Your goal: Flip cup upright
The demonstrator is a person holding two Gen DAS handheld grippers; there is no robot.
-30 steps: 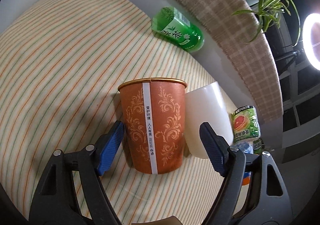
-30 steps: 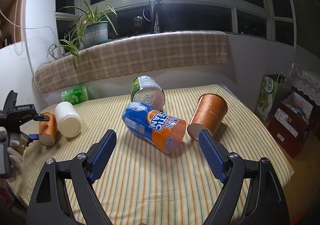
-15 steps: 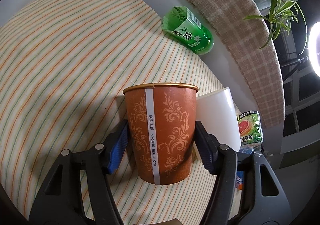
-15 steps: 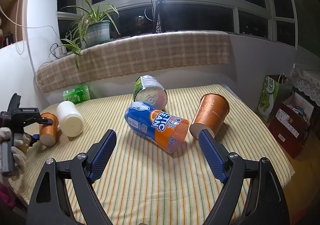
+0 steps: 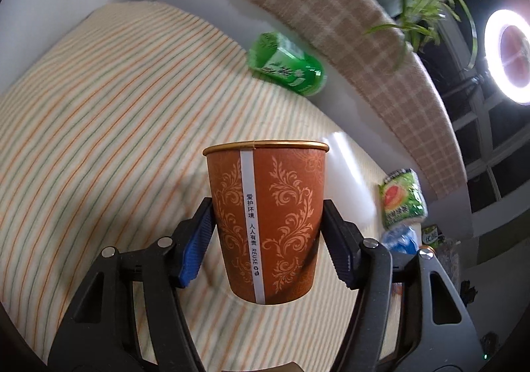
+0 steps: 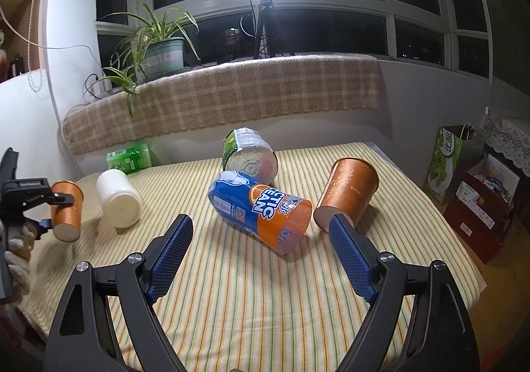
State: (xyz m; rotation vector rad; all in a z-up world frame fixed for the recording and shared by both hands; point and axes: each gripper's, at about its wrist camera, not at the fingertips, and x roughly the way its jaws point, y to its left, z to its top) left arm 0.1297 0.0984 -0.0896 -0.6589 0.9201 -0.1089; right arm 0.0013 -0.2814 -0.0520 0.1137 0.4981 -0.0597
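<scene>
My left gripper [image 5: 266, 233] is shut on a small brown paper cup [image 5: 268, 219] with a leaf pattern and a white stripe. It holds the cup clear of the striped tablecloth [image 5: 99, 140], rim pointing away from the camera. The right wrist view shows this cup [image 6: 66, 209] tilted, rim up, at the table's left edge in the left gripper [image 6: 49, 206]. My right gripper [image 6: 260, 254] is open and empty above the table's front. A larger brown cup [image 6: 347, 193] lies tipped on its side beyond its right finger.
A white cup [image 6: 117, 198] lies on its side next to the held cup. An orange and blue cup [image 6: 261, 209], a green instant-noodle tub [image 6: 248, 153] and a green bottle [image 6: 129, 156] lie on the table. A plaid-covered ledge [image 6: 232, 97] runs behind.
My left gripper closed on the small brown cup and lifted it off the cloth, tilting it rim up. The right gripper has hardly moved.
</scene>
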